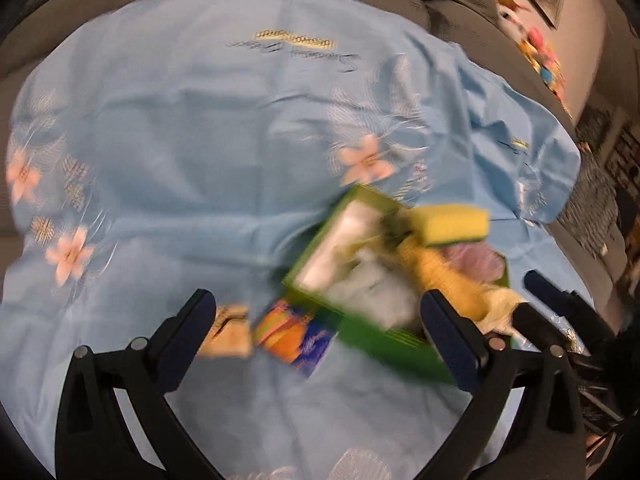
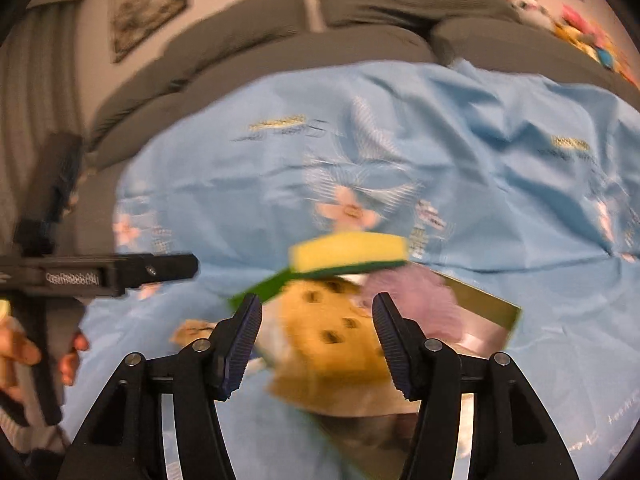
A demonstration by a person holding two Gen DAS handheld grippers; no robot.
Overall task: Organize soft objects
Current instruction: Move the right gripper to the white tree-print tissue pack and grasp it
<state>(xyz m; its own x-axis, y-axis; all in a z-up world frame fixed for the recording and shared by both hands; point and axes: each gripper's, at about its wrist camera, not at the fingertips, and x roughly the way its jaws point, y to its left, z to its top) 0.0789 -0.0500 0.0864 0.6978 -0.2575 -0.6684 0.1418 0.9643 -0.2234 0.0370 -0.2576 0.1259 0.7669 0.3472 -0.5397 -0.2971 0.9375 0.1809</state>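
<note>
Both frames blurred. Green box on blue sheet, stuffed with soft things; yellow sponge atop. Left gripper jaws released, empty. Right gripper jaws spread, straddling box contents.

We see a light blue cloth sheet, smooth and matt with soft creases and printed flowers, spread over a couch of grey matt woven fabric. The sponge looks like porous yellow foam with a rougher green layer below. The green box seems to be glossy card. The fingers of the right hand-held gripper are black matt plastic with ribbed pads and small shiny metal pins.
</note>
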